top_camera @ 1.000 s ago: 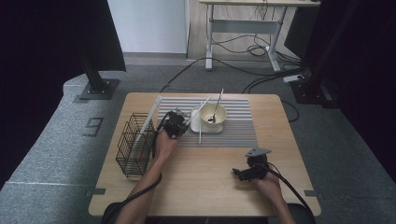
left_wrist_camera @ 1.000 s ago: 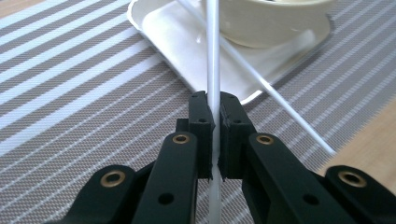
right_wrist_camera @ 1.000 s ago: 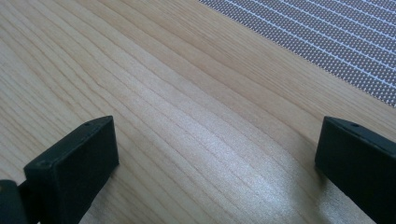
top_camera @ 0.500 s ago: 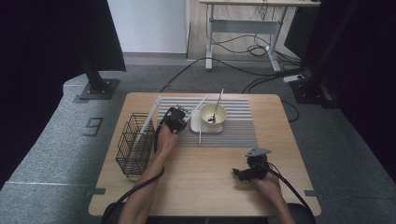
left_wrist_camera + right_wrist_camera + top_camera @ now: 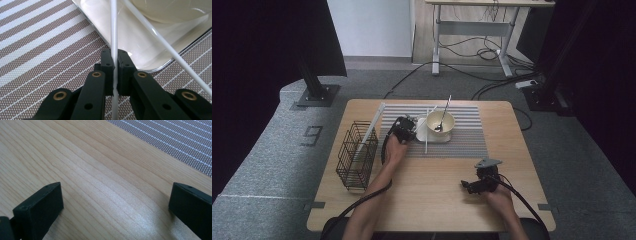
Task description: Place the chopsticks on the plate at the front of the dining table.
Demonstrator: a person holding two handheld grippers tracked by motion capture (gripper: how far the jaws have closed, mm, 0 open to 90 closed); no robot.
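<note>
your right gripper rests near the table's front right edge, jaws wide apart over bare wood. your left gripper is clamped on a white chopstick at the striped mat's left part, a second chopstick crossing the white tray beside the bowl; the wire basket stands at the left edge.

three white chopsticks, one bowl, one wire basket

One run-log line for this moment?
left gripper: shut on chopstick | right gripper: open over table | second chopstick across tray

Glossy white plastic chopstick, matt wooden table
</note>
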